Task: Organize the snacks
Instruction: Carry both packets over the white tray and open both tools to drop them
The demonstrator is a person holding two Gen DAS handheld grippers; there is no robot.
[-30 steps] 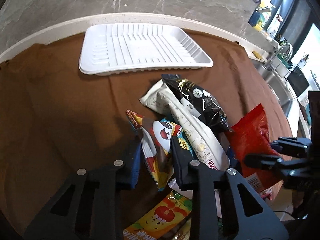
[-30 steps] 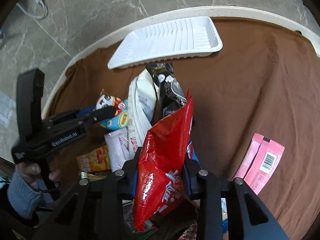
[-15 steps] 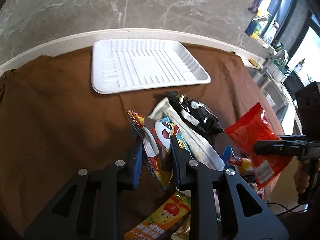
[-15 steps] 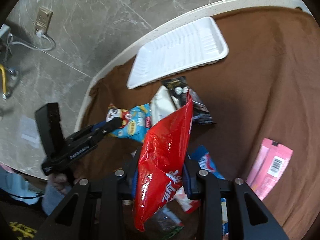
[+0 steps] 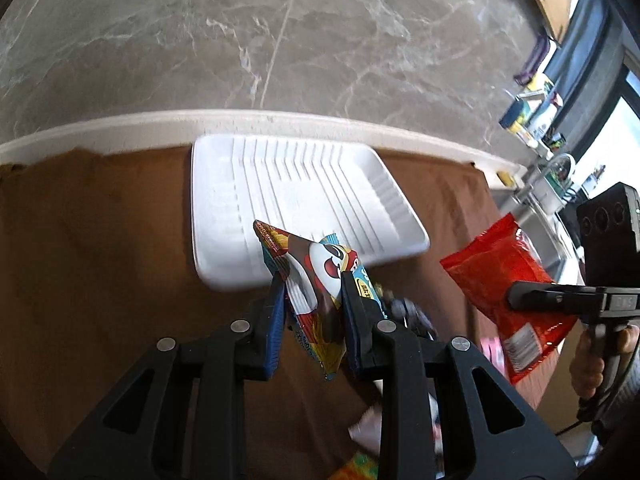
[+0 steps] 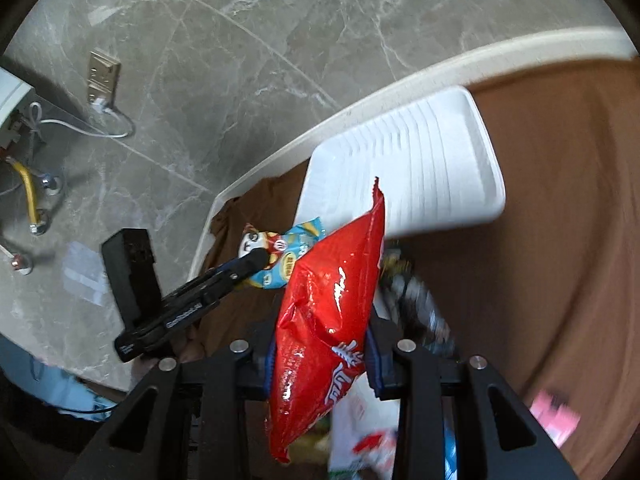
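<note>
- Looking along the left hand-held gripper (image 5: pixel 312 316) from its own camera: its 2 blue-padded jaws are clamped on a cartoon-print snack packet (image 5: pixel 316 276), pinched across the middle so the packet stands up between them, clear of the brown cloth (image 5: pixel 100 260) on the bench. The packet is glossy, mostly red and brown with a white round-eyed face and a blue end. Its top corner overlaps the near edge of the white ribbed tray (image 5: pixel 304 192), which lies empty against the bench's back rim; I judge the tray to be where the packet is headed.
- Off to the right of this view, the right hand-held gripper (image 5: pixel 516 294) holds a red snack bag (image 5: pixel 500 276) in the air, near the tray's right corner.
- From the right wrist camera: the right hand-held gripper (image 6: pixel 320 356) is closed on the red snack bag (image 6: pixel 332 308), gripped low so most of the shiny, crinkled foil rises above the jaws and a tail hangs below. White characters show on its lower half.
- Behind it the left hand-held gripper (image 6: pixel 256 260) carries the cartoon-print snack packet (image 6: pixel 280 260) just beside the tray (image 6: pixel 420 168).
- Blurred packets, among them a pink one (image 6: pixel 556 420), lie loose on the cloth below, probably waiting to be sorted.
</note>
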